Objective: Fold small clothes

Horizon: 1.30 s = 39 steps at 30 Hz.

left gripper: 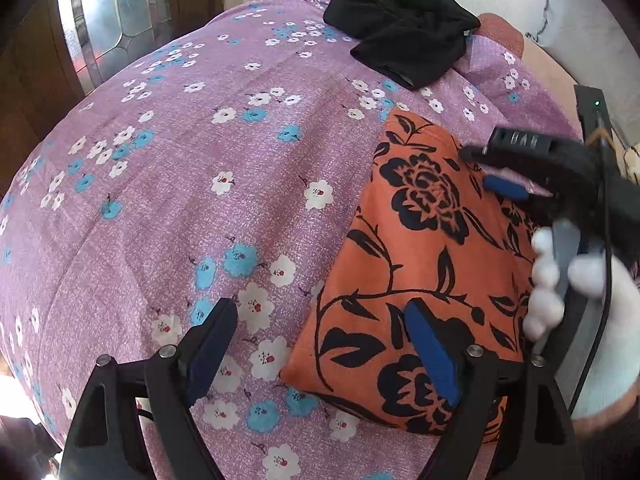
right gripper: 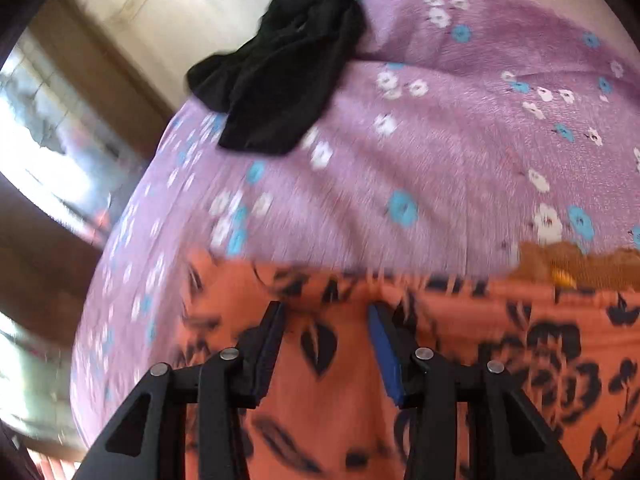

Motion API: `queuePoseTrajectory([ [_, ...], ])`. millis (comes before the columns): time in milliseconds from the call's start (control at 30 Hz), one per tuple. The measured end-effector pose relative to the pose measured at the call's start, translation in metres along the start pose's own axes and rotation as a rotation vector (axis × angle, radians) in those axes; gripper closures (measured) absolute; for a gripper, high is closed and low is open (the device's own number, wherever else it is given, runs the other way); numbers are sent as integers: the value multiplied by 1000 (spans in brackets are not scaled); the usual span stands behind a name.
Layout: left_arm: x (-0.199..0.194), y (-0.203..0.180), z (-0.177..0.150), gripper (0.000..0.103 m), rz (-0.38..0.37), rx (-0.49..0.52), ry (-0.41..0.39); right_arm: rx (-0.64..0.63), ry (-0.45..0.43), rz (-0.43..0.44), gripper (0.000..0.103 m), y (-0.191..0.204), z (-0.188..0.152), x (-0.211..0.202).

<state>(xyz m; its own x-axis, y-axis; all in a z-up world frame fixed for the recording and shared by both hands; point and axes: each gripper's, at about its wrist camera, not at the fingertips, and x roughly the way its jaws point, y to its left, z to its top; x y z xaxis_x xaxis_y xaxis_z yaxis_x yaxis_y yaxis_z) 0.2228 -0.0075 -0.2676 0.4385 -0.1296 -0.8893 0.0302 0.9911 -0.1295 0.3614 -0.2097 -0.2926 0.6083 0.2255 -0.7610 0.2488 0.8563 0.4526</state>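
Orange cloth [left gripper: 420, 248] with black flowers, folded into a flat packet, lying on a purple flowered sheet [left gripper: 200, 200] toward the right in the left wrist view. Bed or tabletop beneath the sheet: cannot tell.

Black garment [left gripper: 404, 36], crumpled, at the far edge of the sheet, well apart from the orange cloth.

Left tongs [left gripper: 324, 344] spread wide, nothing between them; left finger [left gripper: 212, 344] over the bare sheet, right finger with blue pad [left gripper: 432, 356] over the near left corner of the orange cloth. Touching or just above: hard to tell.

Right tongs [right gripper: 326, 320] parted about halfway, nothing pinched; seen over the orange cloth [right gripper: 440, 360] near its far edge, in a blurred right wrist view. Black garment [right gripper: 280, 80] beyond, on the sheet [right gripper: 460, 160]. A strip of brown cloth [right gripper: 580, 264] at the right along the orange cloth's far edge, too blurred to name.

In the left wrist view, right tongs [left gripper: 496, 172] above the right side of the orange cloth, carried by a hand in a white glove [left gripper: 568, 292].

Wooden door with patterned glass [left gripper: 100, 12] behind the sheet at the left.
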Motion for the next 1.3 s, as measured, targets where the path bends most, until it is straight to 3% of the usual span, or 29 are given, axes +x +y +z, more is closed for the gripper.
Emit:
queuePoseTrajectory([
  [100,-2,-2,2,17,11,14,-11,81,-103,46,55,-20,1,-29],
  [200,-10,-9,2,17,39,47,-50,37,-157,32,55,-40,-17,-75],
  [367,-27,-37,-10,17,57,141,-150,-24,-140,-58,55,-87,-65,-157],
  [533,-12,-69,-31,17,87,245,-101,25,-133,-168,56,-142,-124,-225],
  [633,-8,-78,-39,17,146,274,-139,100,-31,-241,57,-180,-156,-224],
  [667,-8,-78,-41,17,148,271,-143,128,-10,-226,67,-191,-165,-222],
  [700,-9,-77,-41,17,147,266,-147,119,-67,-182,68,-196,-173,-230],
  [800,-8,-71,-42,14,129,252,-151,153,-78,-150,68,-202,-176,-234],
  [933,-3,-64,-43,6,119,219,-160,148,-77,-156,67,-203,-176,-232],
  [1167,4,-61,-40,3,94,222,-155,122,-76,-173,66,-194,-173,-228],
  [1300,6,-61,-38,2,77,228,-155,91,-127,-171,65,-181,-167,-237],
])
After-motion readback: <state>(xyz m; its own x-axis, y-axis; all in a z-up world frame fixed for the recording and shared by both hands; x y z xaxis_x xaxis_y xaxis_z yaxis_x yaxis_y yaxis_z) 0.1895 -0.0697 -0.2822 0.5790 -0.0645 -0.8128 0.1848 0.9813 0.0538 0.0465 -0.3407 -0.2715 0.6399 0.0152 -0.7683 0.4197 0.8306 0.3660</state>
